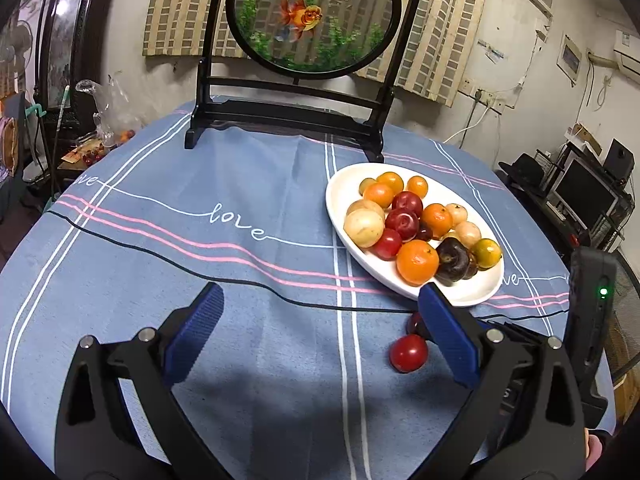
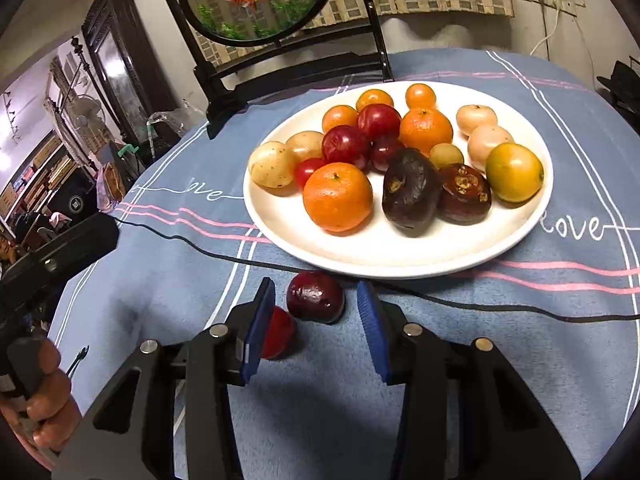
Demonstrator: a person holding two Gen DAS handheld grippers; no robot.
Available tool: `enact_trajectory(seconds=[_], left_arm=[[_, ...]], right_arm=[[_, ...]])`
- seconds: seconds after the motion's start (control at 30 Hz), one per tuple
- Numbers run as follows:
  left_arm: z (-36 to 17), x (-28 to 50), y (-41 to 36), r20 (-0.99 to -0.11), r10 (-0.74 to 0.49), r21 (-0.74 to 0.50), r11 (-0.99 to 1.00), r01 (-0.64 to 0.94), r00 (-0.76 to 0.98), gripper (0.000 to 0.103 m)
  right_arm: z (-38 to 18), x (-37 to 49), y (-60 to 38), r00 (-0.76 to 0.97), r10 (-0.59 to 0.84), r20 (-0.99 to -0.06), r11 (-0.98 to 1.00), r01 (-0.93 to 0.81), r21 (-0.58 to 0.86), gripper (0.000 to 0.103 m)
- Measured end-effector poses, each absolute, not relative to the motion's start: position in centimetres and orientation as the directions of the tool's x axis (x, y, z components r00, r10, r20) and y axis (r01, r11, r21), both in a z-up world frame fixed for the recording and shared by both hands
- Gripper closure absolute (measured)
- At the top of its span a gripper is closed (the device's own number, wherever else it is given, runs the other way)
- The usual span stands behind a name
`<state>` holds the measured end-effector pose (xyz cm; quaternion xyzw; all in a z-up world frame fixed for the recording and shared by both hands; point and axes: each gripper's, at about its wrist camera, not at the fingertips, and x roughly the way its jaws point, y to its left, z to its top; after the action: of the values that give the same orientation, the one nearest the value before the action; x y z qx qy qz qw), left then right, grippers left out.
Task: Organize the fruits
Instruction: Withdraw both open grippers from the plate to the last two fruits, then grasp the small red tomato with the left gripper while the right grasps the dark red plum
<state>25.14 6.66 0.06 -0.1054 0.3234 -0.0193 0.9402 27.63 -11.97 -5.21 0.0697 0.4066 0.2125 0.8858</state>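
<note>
Right wrist view alone shows the right tool (image 2: 316, 308), pads apart, flanking a dark plum (image 2: 316, 297) beside the plate (image 2: 360, 252); left tool (image 1: 320, 322) gapes over blue-clothed desk (image 1: 160, 240).

A lived-in home, a cluttered sitting or dining room. Round table under a blue cloth with white and pink stripes and the stitched word "love" (image 1: 240, 220). Black wooden stand holding a round glass goldfish panel (image 1: 314, 16). Woven bamboo blind (image 1: 440, 28) on a stained plaster wall, white air conditioner (image 1: 628, 54), dark carved cabinet (image 2: 120, 64), standing fan (image 2: 84, 114), black computer monitor (image 1: 584, 196).
</note>
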Motion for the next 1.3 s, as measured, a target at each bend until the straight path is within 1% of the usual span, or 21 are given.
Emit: enact_trajectory(seconds=[0.1,0.43,0.47,0.6,0.77,0.87,0.97,1.07,1.13,1.2,1.3], left_arm=[[0.1,25.1,6.6,-0.607,-0.103,-0.206,0.978,-0.031,0.788,0.004],[-0.1,25.3,6.5,-0.613,-0.089,-0.19,0.981,-0.037,0.785,0.004],[-0.2,25.3,6.5,-0.616,-0.088,-0.19,0.981,-0.039,0.783,0.003],[-0.6,25.6,6.7,-0.627,-0.083,-0.189,0.981,-0.049,0.775,0.004],[-1.1,25.8,6.2,-0.637,-0.092,-0.176,0.984,-0.028,0.766,0.004],[-1.6,25.9,4.6,-0.652,-0.11,-0.131,0.991,0.032,0.75,0.004],[-2.4,25.8,2.4,-0.669,-0.139,-0.066,0.99,0.128,0.73,0.004],[-3.1,25.0,-0.5,-0.662,-0.122,0.065,0.974,0.219,0.739,0.004],[-3.7,24.6,-1.7,-0.657,-0.105,0.133,0.959,0.252,0.746,0.004],[-4.4,24.5,-2.6,-0.666,-0.103,0.169,0.944,0.285,0.739,0.007],[-5.3,24.9,-3.2,-0.689,-0.097,0.191,0.932,0.308,0.719,0.008]], right_arm=[[-5.5,28.1,-11.8,0.575,0.42,-0.702,0.906,-0.313,0.286,0.065],[-5.9,28.9,-10.9,0.56,0.4,-0.726,0.915,-0.29,0.281,0.066],[-5.9,28.8,-10.9,0.559,0.4,-0.726,0.915,-0.291,0.279,0.071],[-5.7,28.4,-11.4,0.55,0.413,-0.726,0.909,-0.292,0.296,0.071],[-5.3,27.2,-12.7,0.551,0.409,-0.728,0.91,-0.304,0.281,0.072],[-4.8,26.3,-13.8,0.573,0.39,-0.721,0.917,-0.317,0.243,0.072],[-4.5,25.5,-15.2,0.594,0.361,-0.719,0.926,-0.321,0.2,0.072],[-4.3,25.1,-16.9,0.597,0.369,-0.712,0.925,-0.312,0.217,0.072],[-4.2,25.0,-17.9,0.599,0.374,-0.708,0.925,-0.301,0.233,0.072],[-4.1,25.0,-18.8,0.6,0.378,-0.705,0.925,-0.283,0.254,0.072],[-3.9,24.9,-19.3,0.613,0.366,-0.7,0.93,-0.265,0.254,0.072]])
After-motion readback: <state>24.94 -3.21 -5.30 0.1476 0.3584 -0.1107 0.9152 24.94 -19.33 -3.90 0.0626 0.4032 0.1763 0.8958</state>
